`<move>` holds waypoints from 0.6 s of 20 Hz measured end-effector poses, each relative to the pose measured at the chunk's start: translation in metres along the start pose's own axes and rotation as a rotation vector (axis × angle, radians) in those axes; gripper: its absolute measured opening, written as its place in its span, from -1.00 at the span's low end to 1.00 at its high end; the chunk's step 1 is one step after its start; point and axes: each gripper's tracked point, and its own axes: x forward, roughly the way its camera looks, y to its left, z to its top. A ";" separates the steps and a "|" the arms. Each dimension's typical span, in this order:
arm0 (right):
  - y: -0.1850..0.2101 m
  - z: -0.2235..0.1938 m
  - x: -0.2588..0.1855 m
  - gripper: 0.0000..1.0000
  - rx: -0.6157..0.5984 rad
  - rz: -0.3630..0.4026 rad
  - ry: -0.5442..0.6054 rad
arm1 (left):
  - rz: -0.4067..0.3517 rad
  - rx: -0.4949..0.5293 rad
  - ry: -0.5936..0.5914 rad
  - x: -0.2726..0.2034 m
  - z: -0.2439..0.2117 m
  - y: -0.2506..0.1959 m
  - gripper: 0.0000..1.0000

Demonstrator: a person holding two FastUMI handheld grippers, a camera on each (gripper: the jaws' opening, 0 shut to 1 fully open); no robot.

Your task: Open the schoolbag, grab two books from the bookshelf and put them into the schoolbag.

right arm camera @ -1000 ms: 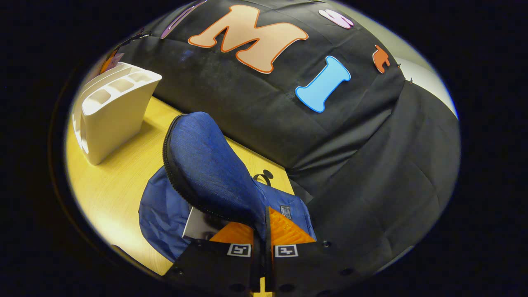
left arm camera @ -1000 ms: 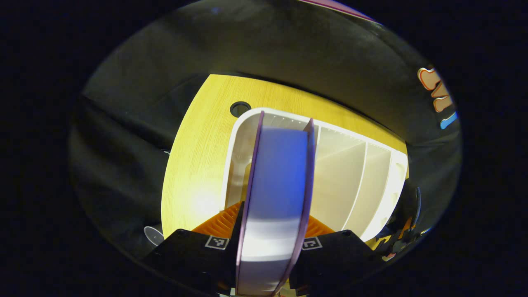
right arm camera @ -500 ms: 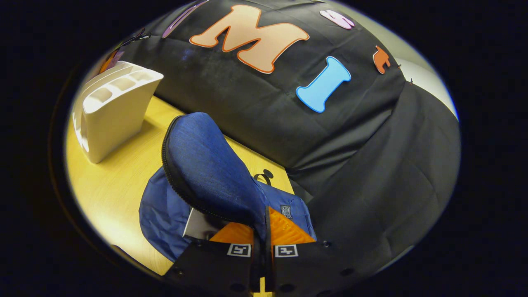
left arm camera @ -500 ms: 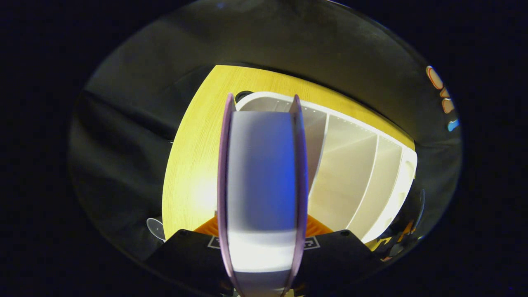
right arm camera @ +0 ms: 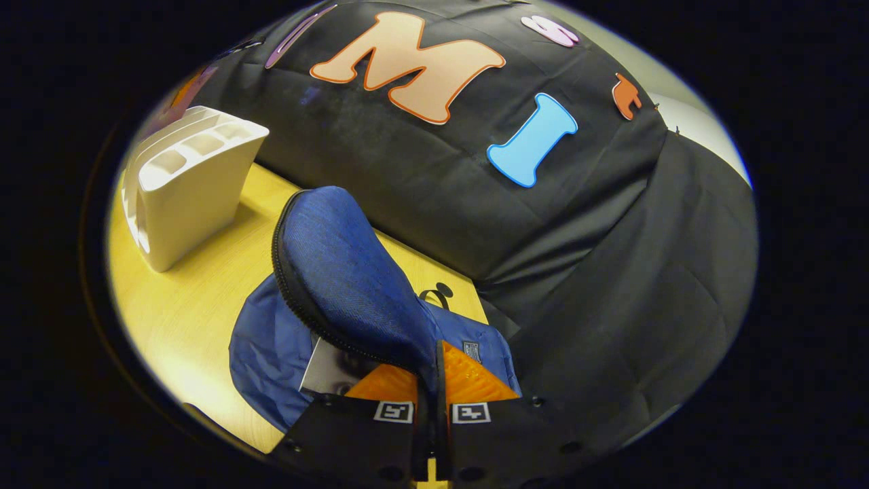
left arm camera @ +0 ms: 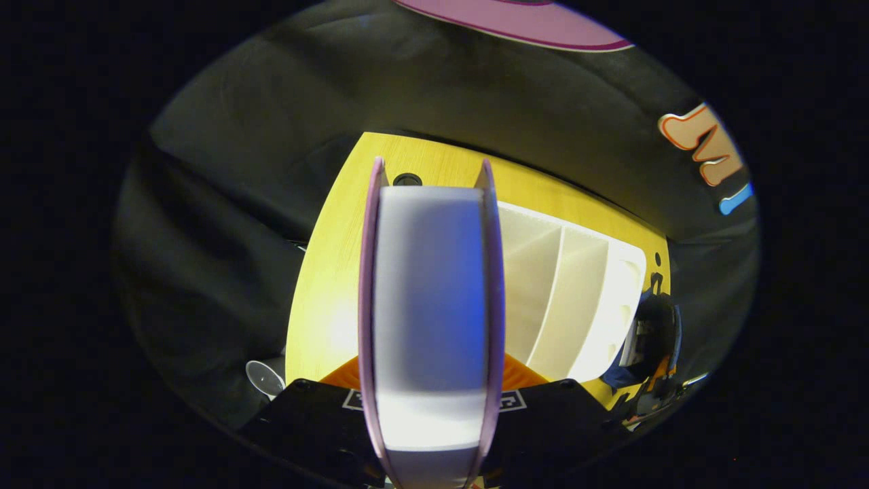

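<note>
My left gripper clamps a book above the bookshelf — my right gripper pinches the schoolbag flap, a second book inside.

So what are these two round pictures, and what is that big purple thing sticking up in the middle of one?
A person holds a two-finger grabbing tool in each hand, and a small camera rides on each tool. The left gripper view looks along the left gripper. Its two fingers squeeze a thick book with purple covers and white pages, held upright, so you see its page edge. Behind it stands a white plastic bookshelf with dividers on a yellow wooden table.

The right gripper view looks along the right gripper. It pinches the lifted flap of a blue fabric schoolbag, holding the bag open. Another book, grey and white, lies inside already. The same bookshelf stands farther back on the table.
</note>
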 end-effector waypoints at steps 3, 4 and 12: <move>0.001 0.000 0.001 -0.87 -0.003 0.015 -0.013 | 0.003 -0.019 -0.027 -0.031 -0.005 -0.003 -0.15; 0.000 0.000 0.001 -0.87 -0.004 0.020 -0.018 | 0.002 -0.031 -0.033 -0.042 -0.008 -0.004 -0.16; -0.003 -0.001 -0.003 -0.87 0.020 0.064 -0.053 | -0.116 -0.153 -0.100 -0.112 -0.033 -0.051 -0.18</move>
